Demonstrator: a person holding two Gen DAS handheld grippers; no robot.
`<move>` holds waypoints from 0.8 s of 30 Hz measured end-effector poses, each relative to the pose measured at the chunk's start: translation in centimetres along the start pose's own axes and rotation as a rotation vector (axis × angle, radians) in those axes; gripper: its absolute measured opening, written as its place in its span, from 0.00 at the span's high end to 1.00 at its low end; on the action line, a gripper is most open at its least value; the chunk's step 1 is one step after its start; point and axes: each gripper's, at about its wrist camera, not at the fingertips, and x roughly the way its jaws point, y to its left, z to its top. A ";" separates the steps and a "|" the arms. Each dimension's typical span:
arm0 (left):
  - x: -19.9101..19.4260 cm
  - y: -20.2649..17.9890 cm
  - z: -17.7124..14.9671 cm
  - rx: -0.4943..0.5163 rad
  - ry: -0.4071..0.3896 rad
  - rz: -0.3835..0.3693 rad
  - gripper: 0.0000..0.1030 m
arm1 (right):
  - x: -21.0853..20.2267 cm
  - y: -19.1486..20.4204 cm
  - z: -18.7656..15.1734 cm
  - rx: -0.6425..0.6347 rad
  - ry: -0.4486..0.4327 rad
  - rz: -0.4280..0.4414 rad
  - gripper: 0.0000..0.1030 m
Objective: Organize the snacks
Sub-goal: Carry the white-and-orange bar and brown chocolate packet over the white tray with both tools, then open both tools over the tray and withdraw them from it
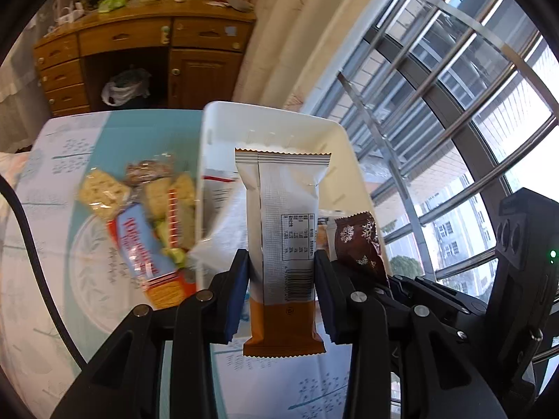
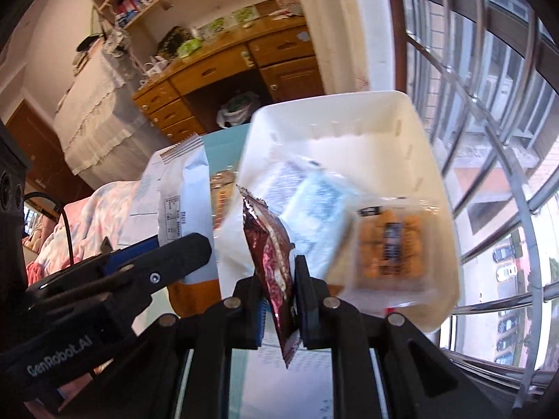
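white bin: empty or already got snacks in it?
Not empty. The white bin already holds several packets, including a clear pack of orange snacks and a white wrapper.

One white bin (image 2: 429, 160). Two grippers: left gripper (image 1: 282, 262), right gripper (image 2: 279, 279). One silver-orange wrapper (image 1: 283, 230), one brown snowflake packet (image 1: 356, 244), each in its own gripper. At least three packets in bin, incl. orange snack pack (image 2: 387, 244). Loose snack pile (image 1: 146, 216) on tablecloth, count unclear.
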 end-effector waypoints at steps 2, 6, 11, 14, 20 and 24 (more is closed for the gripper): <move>1.1 -0.5 0.2 0.001 0.025 -0.017 0.65 | 0.4 -0.9 0.2 0.012 0.013 -0.010 0.86; 3.1 -1.2 0.3 -0.010 0.063 -0.062 0.64 | 1.0 -2.8 0.2 0.049 0.039 -0.016 0.85; 4.2 -1.3 0.3 -0.035 0.092 -0.071 0.42 | 1.8 -3.8 0.3 0.090 0.073 -0.019 0.84; 4.1 -0.9 0.4 -0.053 0.090 -0.063 0.36 | 2.0 -3.9 0.4 0.104 0.081 -0.005 0.78; 3.3 0.0 0.6 -0.085 0.084 -0.045 0.30 | 1.9 -3.7 0.3 0.119 0.086 0.003 0.66; 2.4 0.5 0.5 -0.097 0.083 -0.008 0.23 | 1.7 -3.1 0.4 0.114 0.088 0.003 0.61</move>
